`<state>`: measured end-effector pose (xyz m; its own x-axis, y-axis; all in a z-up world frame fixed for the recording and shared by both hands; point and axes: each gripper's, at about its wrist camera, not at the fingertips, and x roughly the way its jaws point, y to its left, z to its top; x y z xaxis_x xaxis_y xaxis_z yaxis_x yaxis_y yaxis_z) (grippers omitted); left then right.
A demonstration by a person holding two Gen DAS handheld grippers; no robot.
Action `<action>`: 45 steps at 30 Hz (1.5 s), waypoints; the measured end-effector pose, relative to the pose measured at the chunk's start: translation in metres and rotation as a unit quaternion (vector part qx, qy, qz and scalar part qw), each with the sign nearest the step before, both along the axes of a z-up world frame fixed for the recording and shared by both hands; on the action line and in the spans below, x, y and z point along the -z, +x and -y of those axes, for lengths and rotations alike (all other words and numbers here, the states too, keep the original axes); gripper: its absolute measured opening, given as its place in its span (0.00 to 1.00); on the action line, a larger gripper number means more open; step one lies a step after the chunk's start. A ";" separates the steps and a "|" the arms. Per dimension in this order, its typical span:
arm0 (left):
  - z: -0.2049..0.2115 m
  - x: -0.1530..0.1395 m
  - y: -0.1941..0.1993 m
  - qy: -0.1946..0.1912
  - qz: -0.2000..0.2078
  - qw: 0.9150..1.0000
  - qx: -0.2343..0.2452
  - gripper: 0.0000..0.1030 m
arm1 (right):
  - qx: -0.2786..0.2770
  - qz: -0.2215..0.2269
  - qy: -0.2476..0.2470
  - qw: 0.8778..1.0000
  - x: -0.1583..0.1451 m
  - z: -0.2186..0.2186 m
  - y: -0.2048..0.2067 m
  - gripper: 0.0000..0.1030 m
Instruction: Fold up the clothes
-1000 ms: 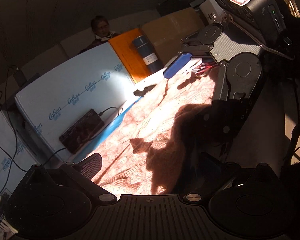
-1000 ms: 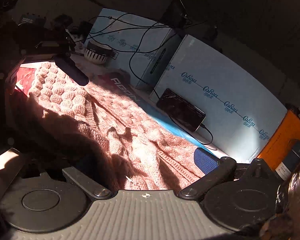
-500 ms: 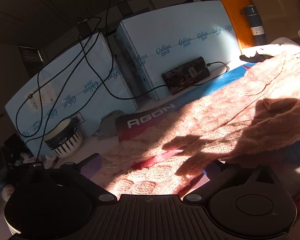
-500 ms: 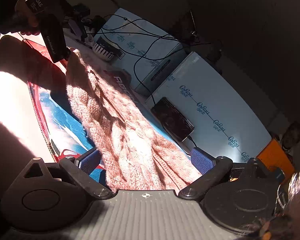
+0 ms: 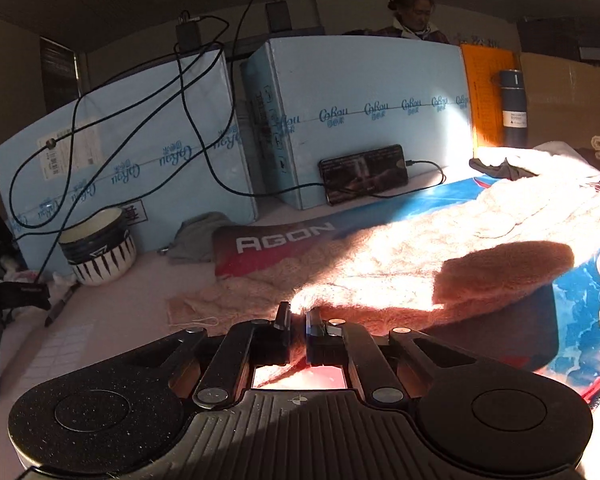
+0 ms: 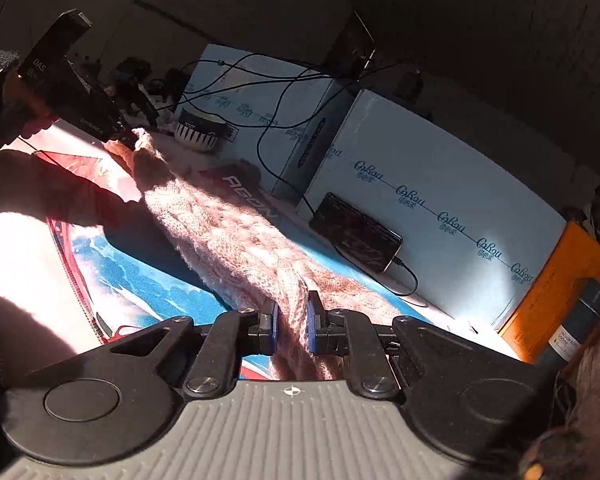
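A pink cable-knit sweater (image 5: 380, 264) lies stretched along a blue and red mat (image 5: 580, 312) in harsh sunlight. In the left wrist view my left gripper (image 5: 298, 320) is closing its jaws, and the pads pinch one end of the knit. The right wrist view shows my right gripper (image 6: 292, 312) closing too, with a ridge of the sweater (image 6: 236, 236) squeezed between its blue pads. From there the sweater runs to the far left, where the left gripper (image 6: 130, 136) holds the other end in a hand.
Pale blue foam boards (image 5: 360, 120) wall the far side, with a phone (image 5: 364, 176) on a cable leaning against them. A patterned bowl (image 5: 100, 244) and grey cloth (image 5: 196, 236) sit left. An orange board and dark bottle (image 5: 514, 108) stand right. A person (image 5: 416, 16) sits behind.
Both grippers stood open before and now pinch the sweater. The left gripper swung away from the right one and levelled out, and the sweater is drawn out long between them.
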<state>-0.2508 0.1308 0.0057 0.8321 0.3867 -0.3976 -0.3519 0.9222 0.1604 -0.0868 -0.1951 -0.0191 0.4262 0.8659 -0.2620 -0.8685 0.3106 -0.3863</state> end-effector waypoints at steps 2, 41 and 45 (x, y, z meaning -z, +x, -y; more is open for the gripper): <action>-0.006 -0.004 0.001 -0.017 0.025 1.000 -0.003 0.05 | -0.003 -0.041 0.038 0.998 -0.011 0.002 0.017 0.12; -0.162 0.049 0.017 -0.450 0.213 0.866 -0.059 0.93 | 0.218 -0.367 0.175 0.887 -0.017 0.005 0.133 0.81; -0.158 0.047 0.014 -0.446 0.215 0.867 -0.058 0.93 | 0.210 -0.306 0.136 0.918 -0.014 0.004 0.111 0.81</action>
<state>-0.2371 0.2885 -0.0418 0.9539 0.1759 -0.2432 -0.3001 0.5667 -0.7673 0.0245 -0.1992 -0.0049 0.5833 0.7273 -0.3618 -0.6779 0.6812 0.2764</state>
